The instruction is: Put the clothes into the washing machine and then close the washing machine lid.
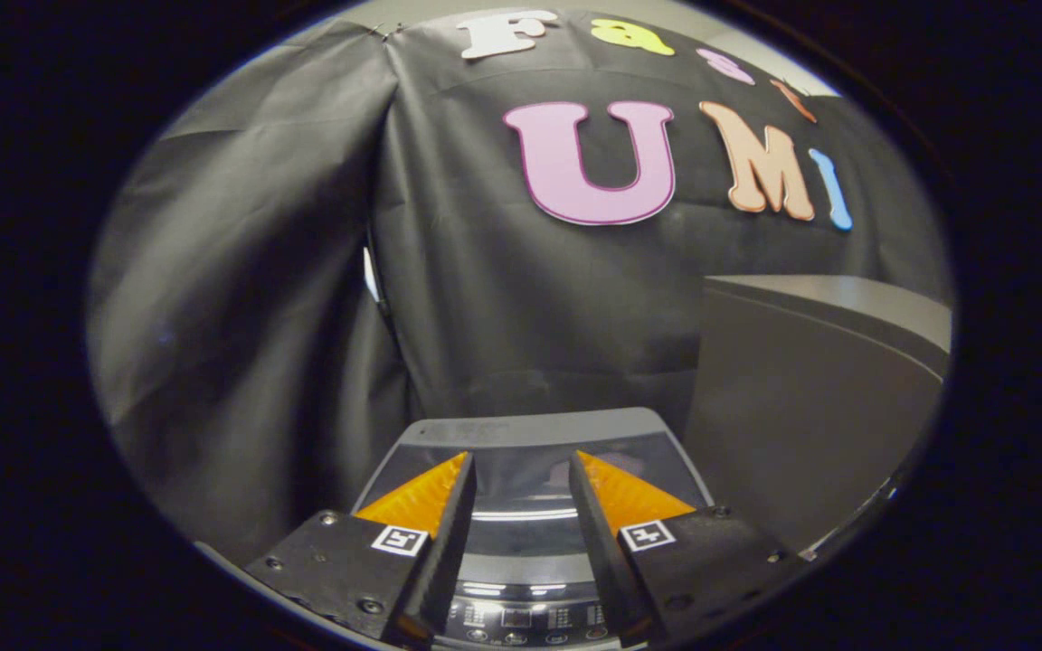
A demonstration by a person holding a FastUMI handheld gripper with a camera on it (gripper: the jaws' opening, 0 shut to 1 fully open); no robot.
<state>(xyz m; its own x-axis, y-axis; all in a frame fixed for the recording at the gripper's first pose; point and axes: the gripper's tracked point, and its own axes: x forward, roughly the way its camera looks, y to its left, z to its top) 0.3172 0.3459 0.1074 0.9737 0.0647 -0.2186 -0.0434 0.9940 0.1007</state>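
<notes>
Gripper (521, 470) released, fingers (435, 493) spread apart, nothing between them, no contact with anything. Hovers above the washing machine (530, 434), pointing toward the booth's back wall.

Washing machine directly below and just ahead of the fingers. Lid (521, 506) looks down and flat: glossy dark glass panel in a grey frame, reflections across it. Control panel (521, 619) with small buttons and a display at the near edge, under the gap between the fingers. Too small to make out any settings.

Clothes: nothing in the gripper, nothing on the lid, nothing loose beside the machine as far as visible. Presumably inside the drum already, but dark glass hides whatever lies beneath; cannot confirm.

Grey box-like cabinet (810, 398) standing just beside the machine on the right, taller than the lid. Black cloth wall (259, 271) behind and to the left, hanging in folds.

Progress judgement: task looks at or near the end. Lid appears closed, gripper empty and clear of it, so both steps likely done. Alternative reading: very start, with lid not yet raised and the clothes elsewhere; one frame alone does not settle that. If finished, only pulling away remains.
</notes>
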